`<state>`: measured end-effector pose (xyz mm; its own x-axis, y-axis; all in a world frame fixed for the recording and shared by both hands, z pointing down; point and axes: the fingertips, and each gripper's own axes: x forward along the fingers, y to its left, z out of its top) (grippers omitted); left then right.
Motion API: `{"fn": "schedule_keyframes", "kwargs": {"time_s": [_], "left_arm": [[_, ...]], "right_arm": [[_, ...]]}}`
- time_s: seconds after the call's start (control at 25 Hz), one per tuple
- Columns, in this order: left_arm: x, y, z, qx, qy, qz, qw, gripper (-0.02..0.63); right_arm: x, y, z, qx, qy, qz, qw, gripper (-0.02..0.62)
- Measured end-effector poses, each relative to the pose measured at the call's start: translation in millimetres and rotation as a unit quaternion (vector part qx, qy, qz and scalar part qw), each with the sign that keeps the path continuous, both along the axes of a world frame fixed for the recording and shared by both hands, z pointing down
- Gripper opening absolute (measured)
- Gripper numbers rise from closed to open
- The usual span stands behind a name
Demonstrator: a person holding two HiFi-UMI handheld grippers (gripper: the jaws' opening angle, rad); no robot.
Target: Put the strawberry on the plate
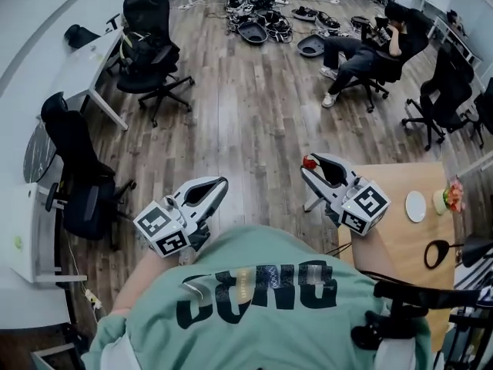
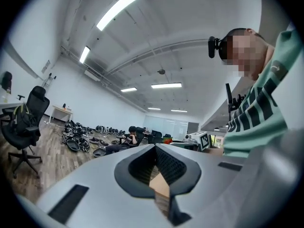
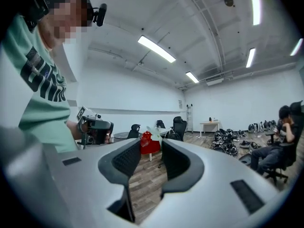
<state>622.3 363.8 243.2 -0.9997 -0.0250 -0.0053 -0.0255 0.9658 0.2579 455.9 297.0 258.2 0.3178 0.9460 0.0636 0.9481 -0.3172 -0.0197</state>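
Jaws of the right gripper (image 3: 151, 148) stand partly apart and press from both sides on the strawberry (image 3: 147, 142), which sits right at their tips, red body between the pads and its pale green leafy cap leaning toward the right-hand jaw. In the head view the right gripper (image 1: 311, 166) is held up in front of the person's chest, and the strawberry (image 1: 309, 162) shows as a small red spot at its far end, above the wooden floor (image 1: 246, 114) and off the near edge of the counter (image 1: 393, 245). The plate (image 1: 415, 206), small, white and round, lies on that counter to the right of this gripper and well apart from it. A small cup (image 1: 451, 196) with something pink and red in it stands just beyond the plate, farther to the gripper's right. The left gripper (image 1: 220, 183) is held at about the same height, off to the left of the right one, with a clear gap between them. In the left gripper view the left gripper (image 2: 155, 147) has its jaws brought together, tips meeting, with nothing between them. Ahead of both grippers, far across the floor, stand a black office chair (image 1: 154, 60) and a seated person (image 1: 370, 48).
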Motion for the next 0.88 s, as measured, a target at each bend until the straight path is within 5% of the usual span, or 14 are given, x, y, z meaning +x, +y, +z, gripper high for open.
{"fn": "schedule_keyframes", "kwargs": {"time_s": [0.4,0.88], "left_arm": [[-126,78,3,0.005,0.012,-0.029,0.9995,0.005],[-148,234,17,0.017,-0.014,0.024,0.9995,0.005]], "right_arm": [[-138,87,0,-0.010,0.012,-0.016,1.000,0.143],[-174,221,17,0.005,-0.003,0.048,0.999,0.143]]}}
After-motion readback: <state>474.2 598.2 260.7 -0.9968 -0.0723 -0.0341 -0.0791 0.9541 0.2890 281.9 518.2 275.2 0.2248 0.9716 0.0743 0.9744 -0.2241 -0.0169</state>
